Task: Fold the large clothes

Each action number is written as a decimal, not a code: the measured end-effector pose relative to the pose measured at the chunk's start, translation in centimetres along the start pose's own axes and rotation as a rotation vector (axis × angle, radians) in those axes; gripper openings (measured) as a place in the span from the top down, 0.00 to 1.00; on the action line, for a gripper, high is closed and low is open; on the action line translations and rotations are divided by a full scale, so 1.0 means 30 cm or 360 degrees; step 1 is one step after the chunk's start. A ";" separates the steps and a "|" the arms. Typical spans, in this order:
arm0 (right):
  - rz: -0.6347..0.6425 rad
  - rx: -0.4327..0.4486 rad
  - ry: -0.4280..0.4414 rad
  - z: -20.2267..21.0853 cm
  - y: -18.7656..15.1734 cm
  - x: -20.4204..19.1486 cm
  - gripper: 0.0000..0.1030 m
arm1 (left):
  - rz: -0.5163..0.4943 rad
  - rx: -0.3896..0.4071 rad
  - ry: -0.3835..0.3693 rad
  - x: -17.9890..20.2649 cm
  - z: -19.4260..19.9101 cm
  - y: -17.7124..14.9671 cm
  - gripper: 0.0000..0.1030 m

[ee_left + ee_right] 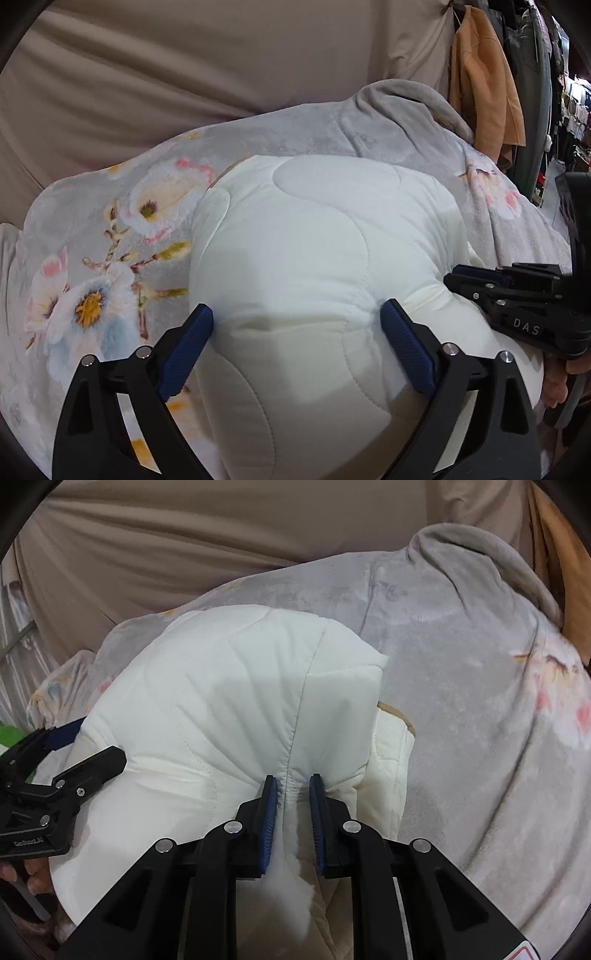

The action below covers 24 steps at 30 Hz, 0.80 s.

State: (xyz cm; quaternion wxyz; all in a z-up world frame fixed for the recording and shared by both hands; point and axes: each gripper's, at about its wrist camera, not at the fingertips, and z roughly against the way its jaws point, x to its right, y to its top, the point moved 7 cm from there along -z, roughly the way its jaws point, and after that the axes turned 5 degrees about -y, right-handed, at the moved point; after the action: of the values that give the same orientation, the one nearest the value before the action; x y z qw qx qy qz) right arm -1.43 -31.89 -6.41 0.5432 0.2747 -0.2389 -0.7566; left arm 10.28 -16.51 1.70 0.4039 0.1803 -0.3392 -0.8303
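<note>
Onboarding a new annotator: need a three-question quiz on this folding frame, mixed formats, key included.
1. True or false: the right gripper pinches a bunched fold of the white quilted garment.
2. Multiple choice: in the left wrist view, the left gripper has its fingers
A. pinched tight on a thin edge
B. spread wide around a thick bulge of the garment
C. clear of the garment
3. Fill in: the garment lies on a grey ____-patterned blanket.

Key: 1 true; 2 B; 3 floral.
</note>
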 end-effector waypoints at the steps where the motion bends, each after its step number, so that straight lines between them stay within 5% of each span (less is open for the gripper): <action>1: 0.0005 0.0008 -0.0001 -0.004 -0.004 -0.001 0.87 | -0.0008 0.0008 0.0016 0.003 -0.004 -0.004 0.10; 11: 0.0040 0.0062 -0.0077 0.007 -0.010 -0.028 0.86 | -0.0033 0.0066 0.0129 0.004 -0.038 -0.043 0.06; 16: -0.0098 0.0161 -0.0005 0.156 -0.008 -0.025 0.82 | -0.0018 0.0083 0.0150 -0.009 -0.020 -0.048 0.06; 24: -0.0102 0.0079 -0.0029 0.102 -0.105 -0.024 0.81 | -0.0045 0.0094 0.0169 0.002 -0.012 -0.049 0.05</action>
State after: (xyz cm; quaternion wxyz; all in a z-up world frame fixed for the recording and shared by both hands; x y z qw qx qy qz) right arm -5.48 -30.10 -6.11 0.5095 0.2887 -0.2536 -0.7699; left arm 9.64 -16.06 0.39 0.4041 0.2407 -0.3391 -0.8147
